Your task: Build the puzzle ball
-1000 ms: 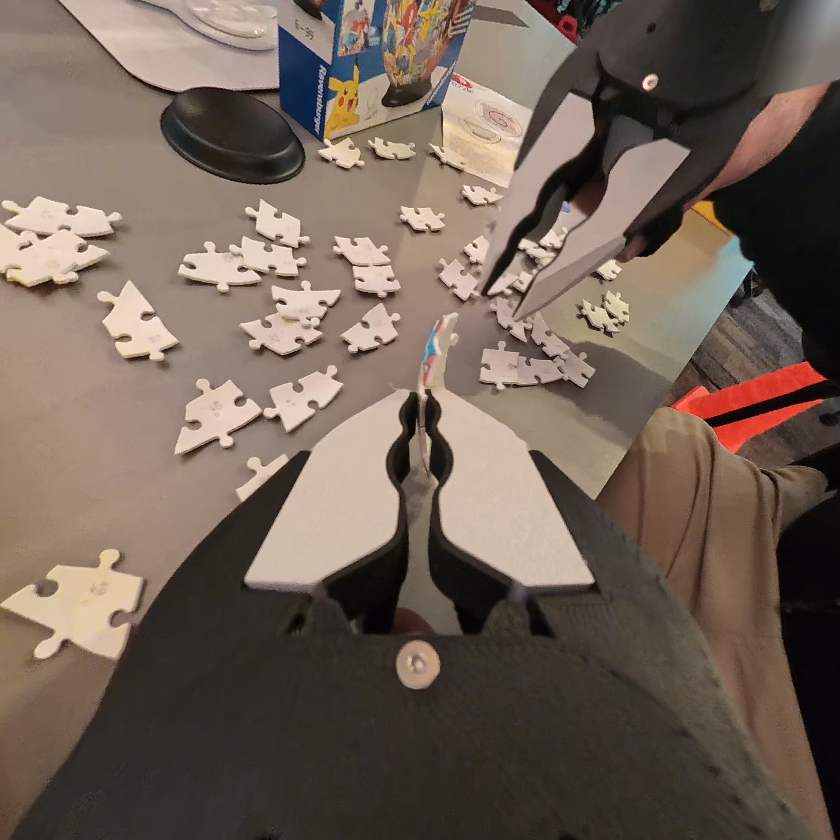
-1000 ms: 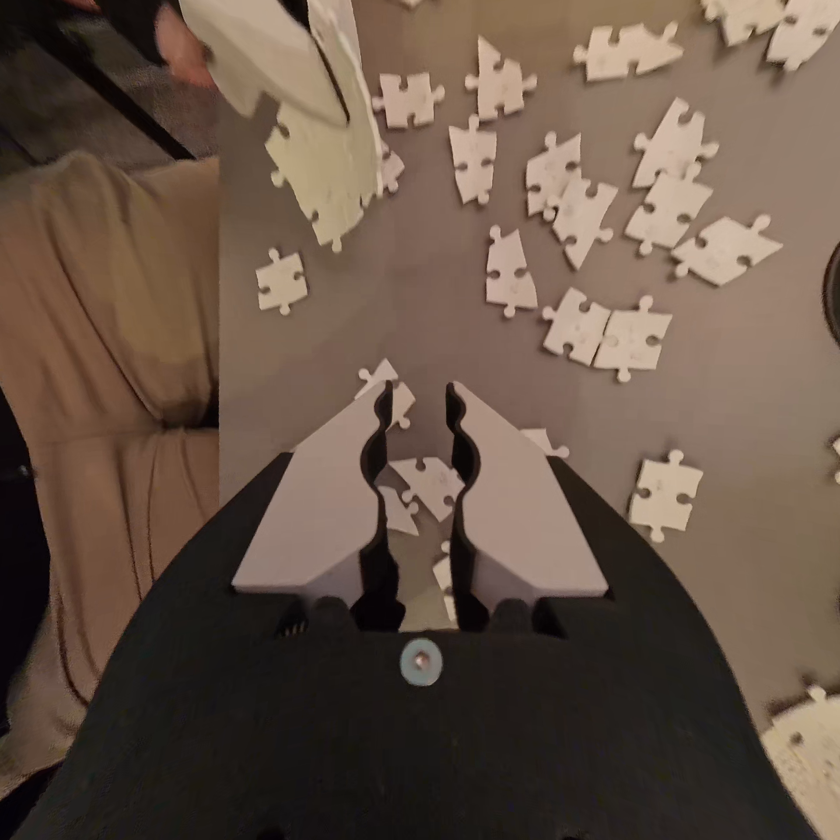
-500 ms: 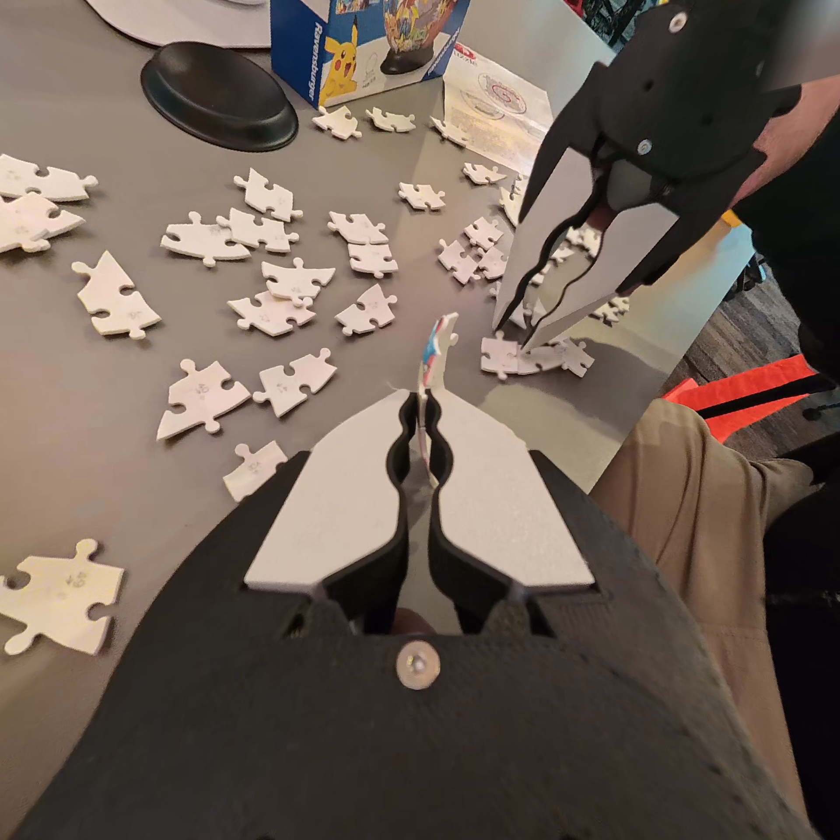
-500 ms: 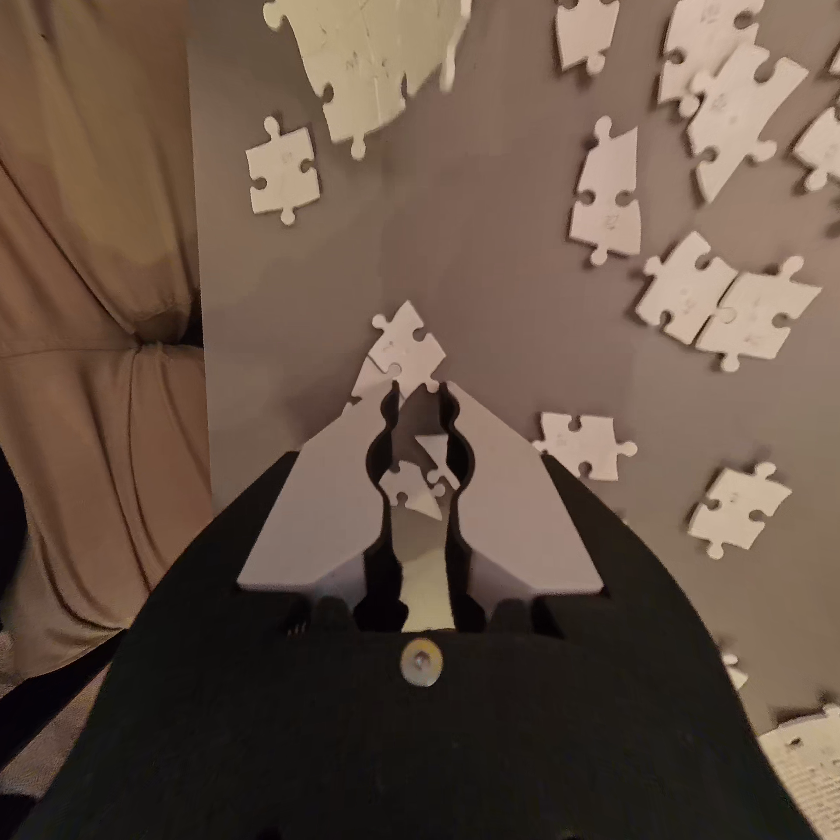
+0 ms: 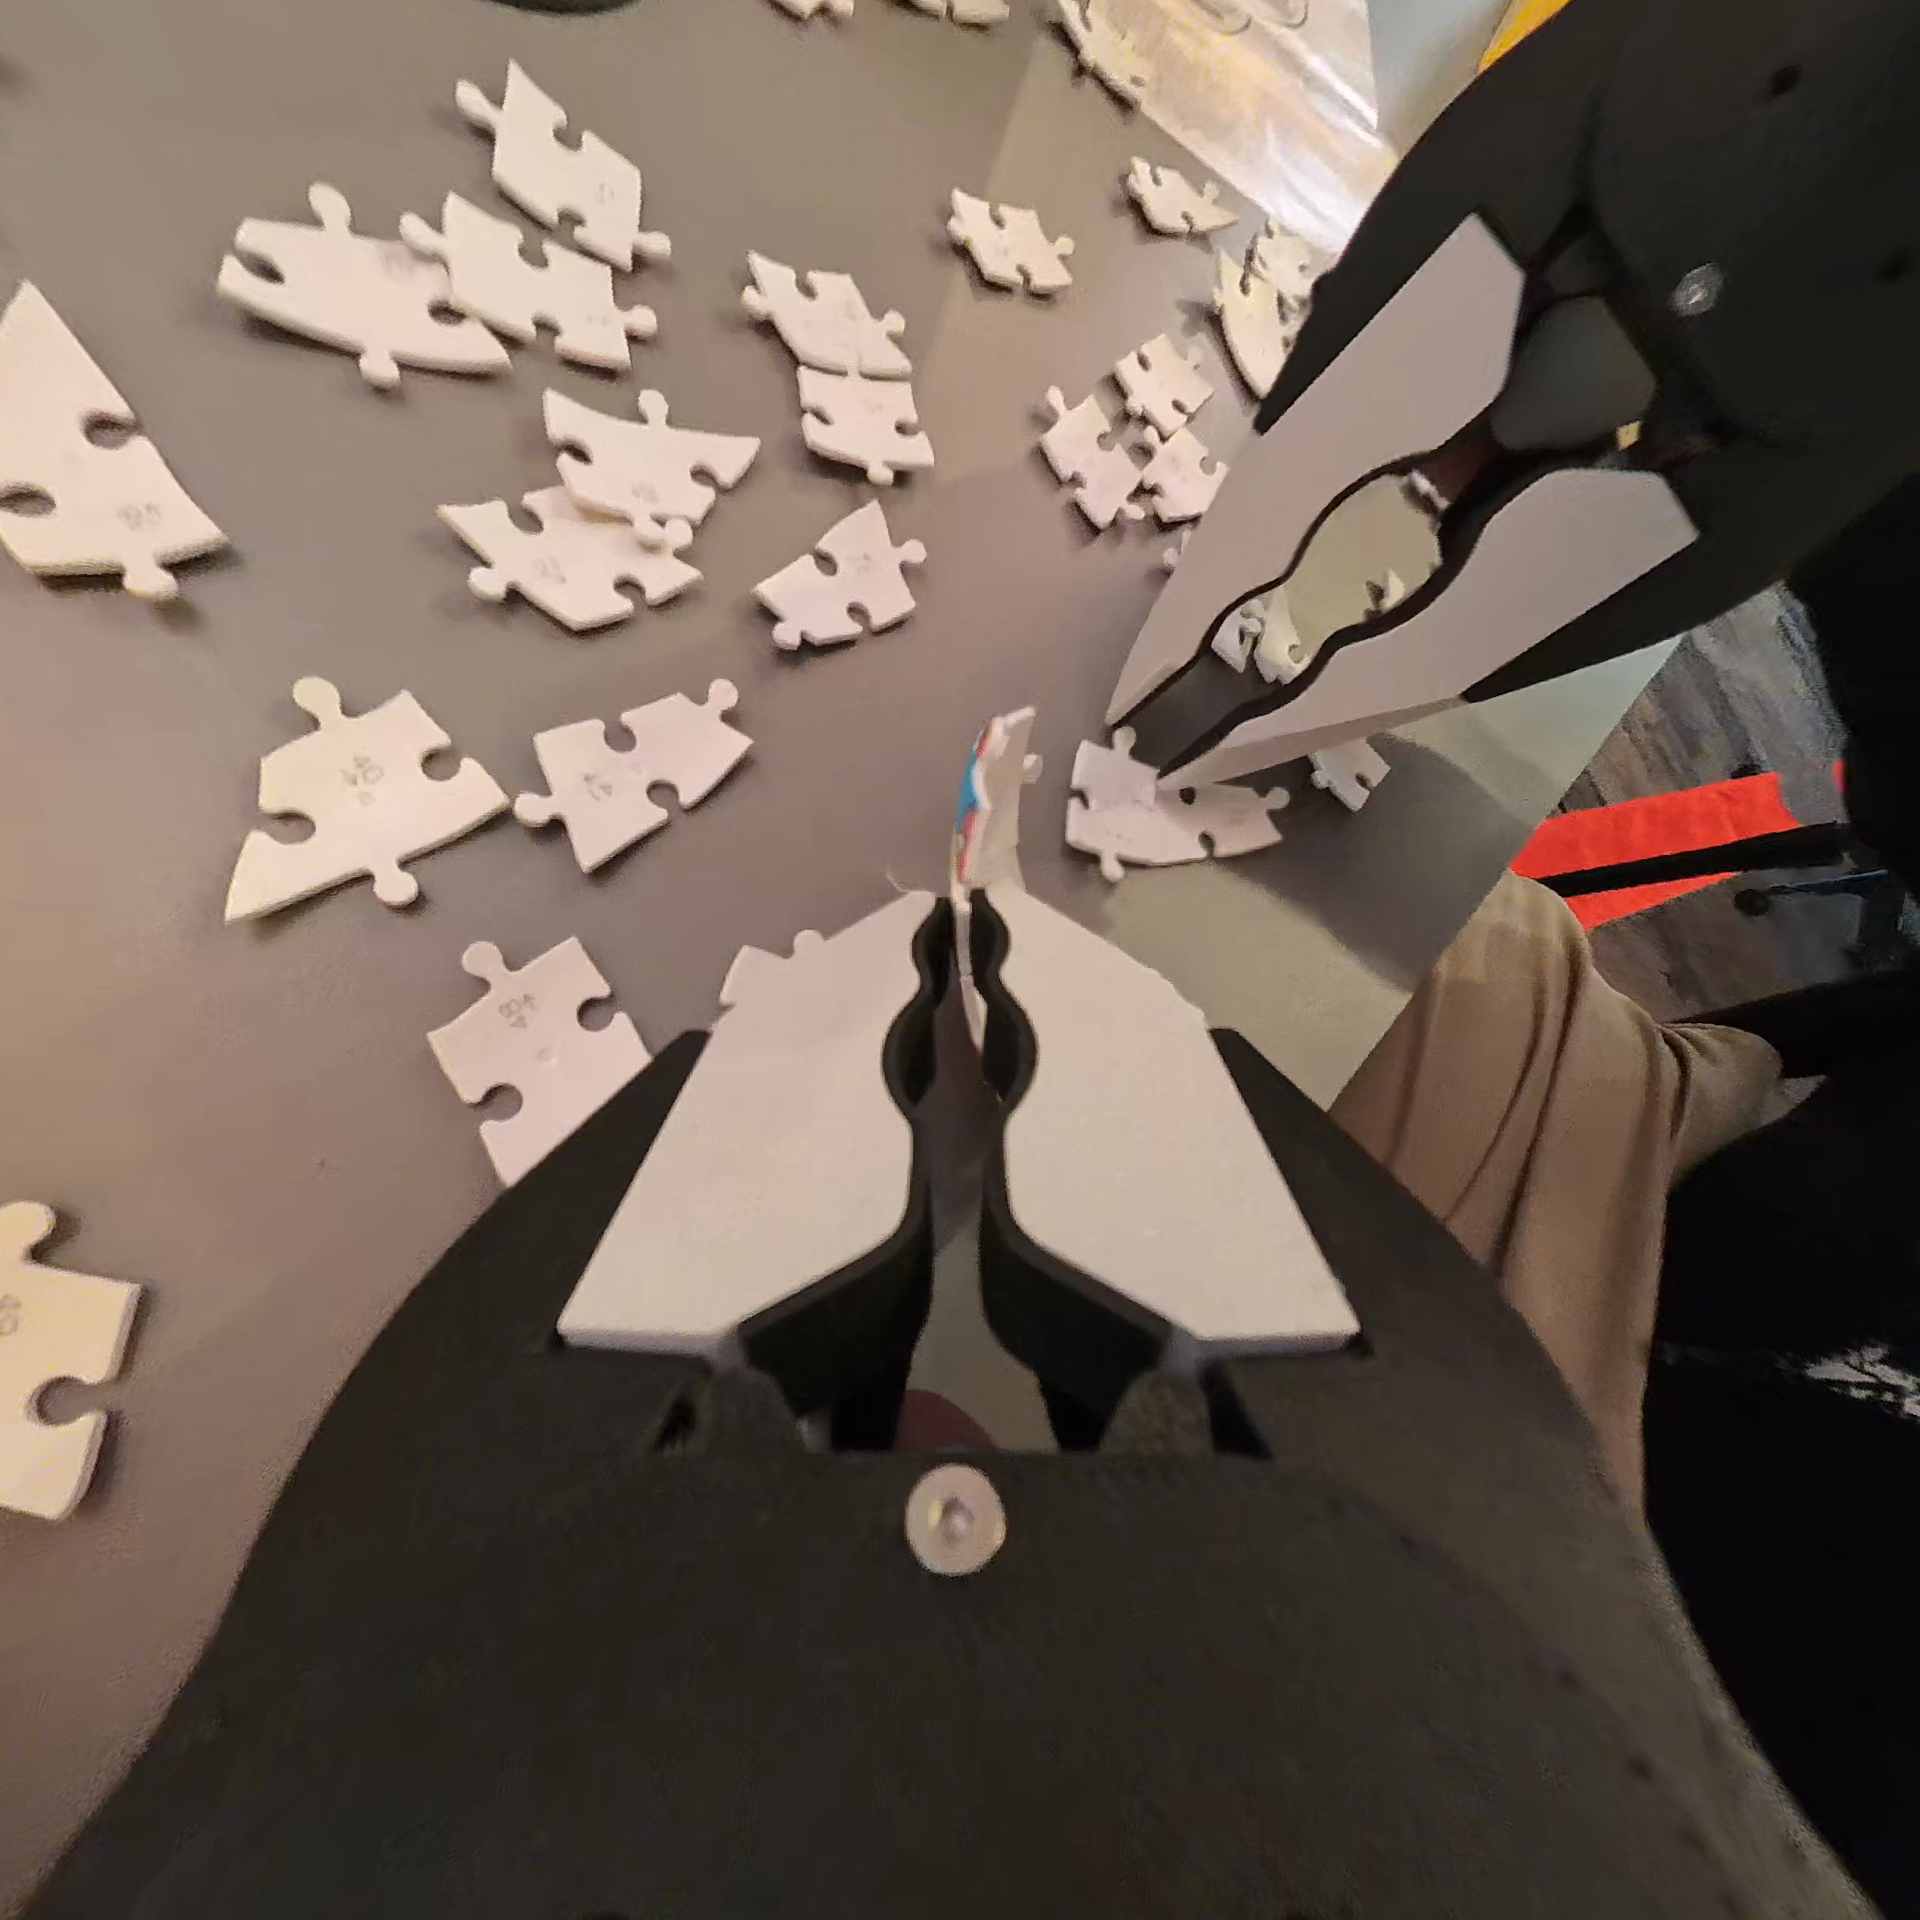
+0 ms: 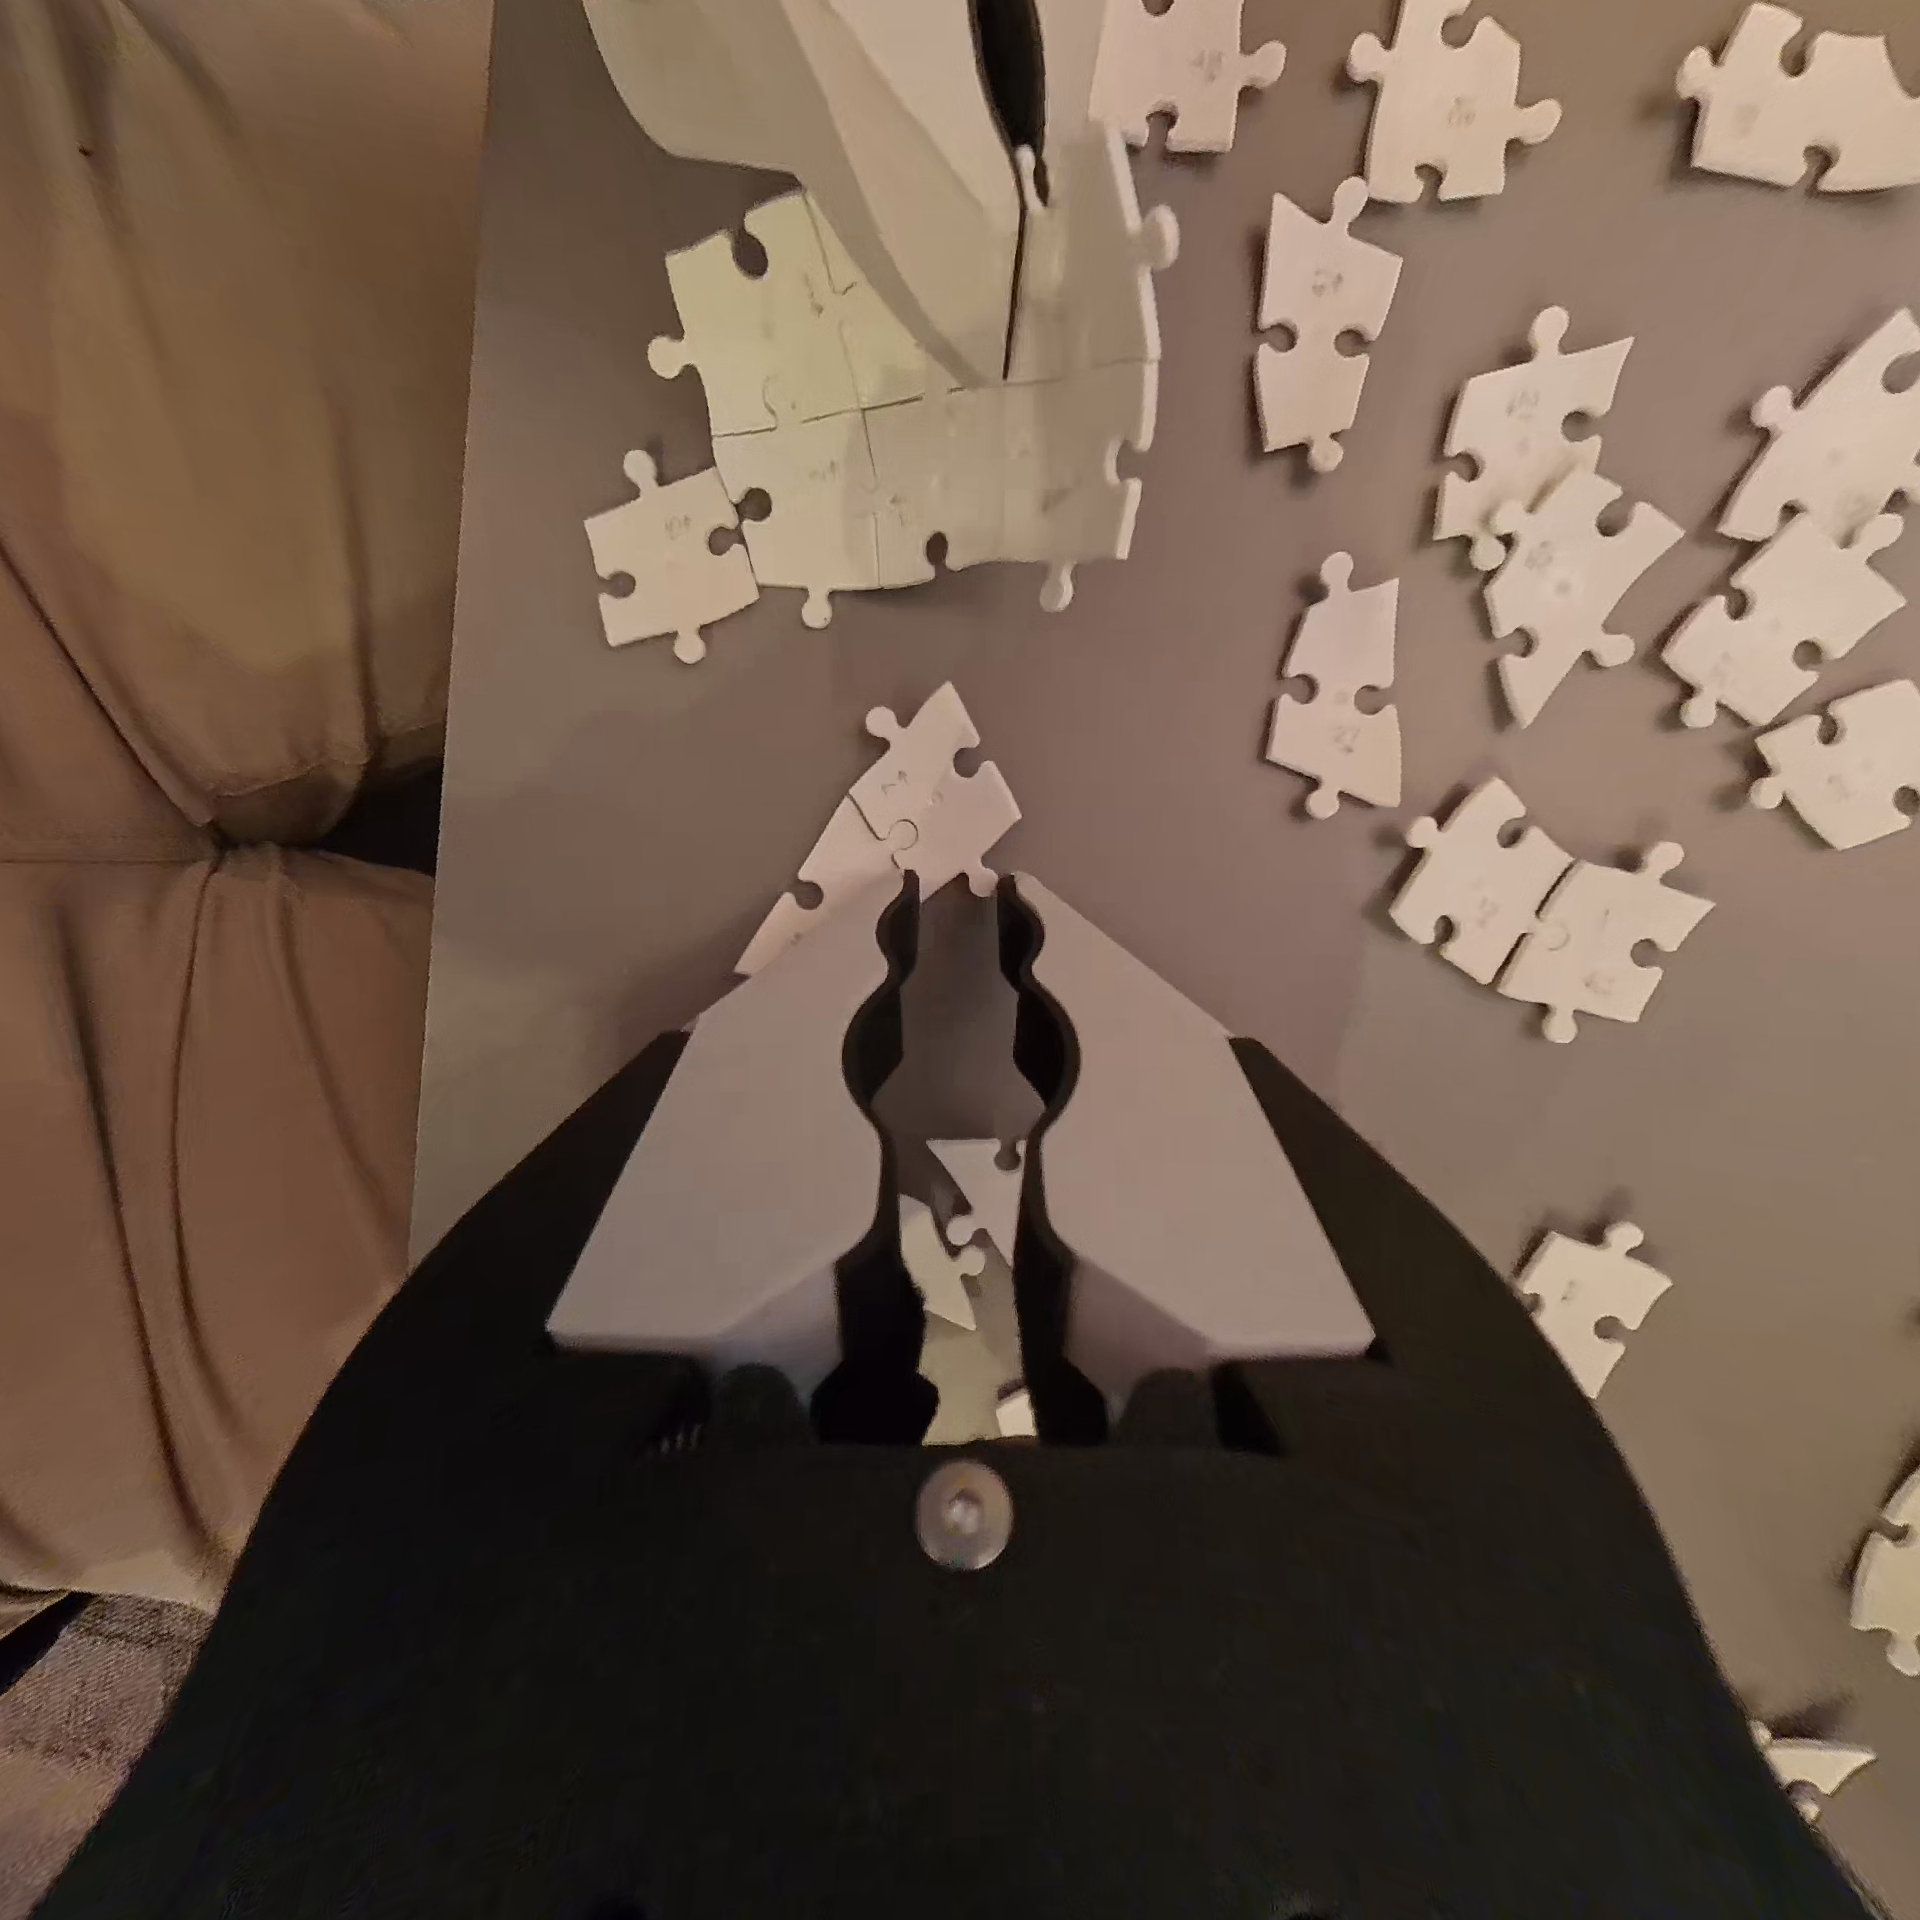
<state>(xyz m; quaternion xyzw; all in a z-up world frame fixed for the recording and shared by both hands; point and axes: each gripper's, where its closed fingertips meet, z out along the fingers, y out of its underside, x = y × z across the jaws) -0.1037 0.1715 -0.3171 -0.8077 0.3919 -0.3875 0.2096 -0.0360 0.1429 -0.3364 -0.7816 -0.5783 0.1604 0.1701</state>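
The puzzle ball exists only as a joined curved section of several white-backed pieces, and the left gripper holds it clamped edge-on between its closed fingers, so the left wrist view shows just a thin sliver with a red and blue printed face rising from the tips. A second ago this gripper sat higher, with the black stand and the blue box in view at the far end of the grey table; now it has dropped and pushed forward, and the loose pieces to its left look larger and closer, the box and stand gone from sight. In the right wrist view the held section has come lower and nearer the table edge, with one single piece lying right against its left corner. The right gripper has also come down: earlier it hovered well above the scattered pieces, and now its tips rest at a joined pair of pieces near the table's front edge, touching it as seen from the left wrist view. Its fingers stand slightly apart with nothing gripped between them, angled steeply down toward the table. The person's tan trouser leg lies beside the table edge.
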